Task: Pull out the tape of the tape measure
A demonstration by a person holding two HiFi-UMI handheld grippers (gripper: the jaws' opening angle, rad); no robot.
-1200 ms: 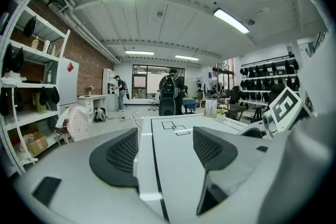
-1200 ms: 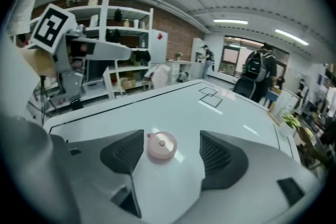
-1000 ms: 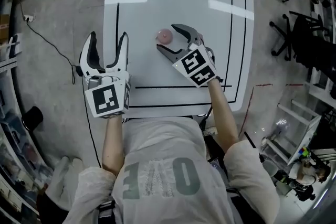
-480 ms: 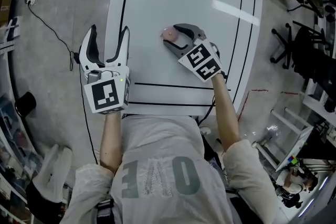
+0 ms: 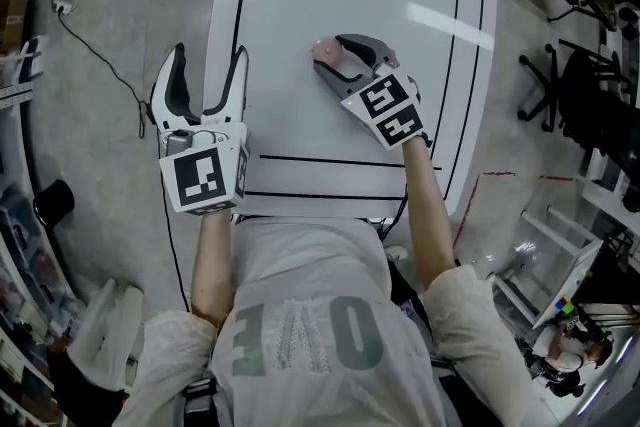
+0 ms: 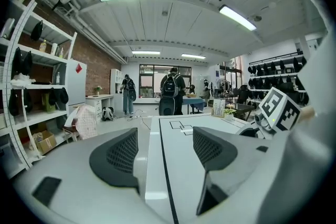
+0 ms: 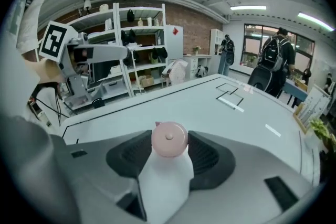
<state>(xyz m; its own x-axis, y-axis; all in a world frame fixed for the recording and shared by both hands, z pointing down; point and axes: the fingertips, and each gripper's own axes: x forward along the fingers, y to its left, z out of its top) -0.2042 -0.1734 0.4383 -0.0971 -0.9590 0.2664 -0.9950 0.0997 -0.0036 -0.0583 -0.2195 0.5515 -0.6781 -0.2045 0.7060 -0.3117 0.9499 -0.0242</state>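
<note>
Right gripper (image 5: 329, 54) jaws just closing onto pink round tape measure (image 7: 169, 139), pads touching both sides, mid-tabletop (image 5: 300, 115); left gripper (image 5: 207, 71) hovering at left edge, jaws apart, empty.

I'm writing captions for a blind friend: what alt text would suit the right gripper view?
A small round pink tape measure sits on a white table between the right gripper's two dark jaws, which have just been closing and appear to touch its sides. Behind are shelves, a brick wall and people with backpacks.
</note>
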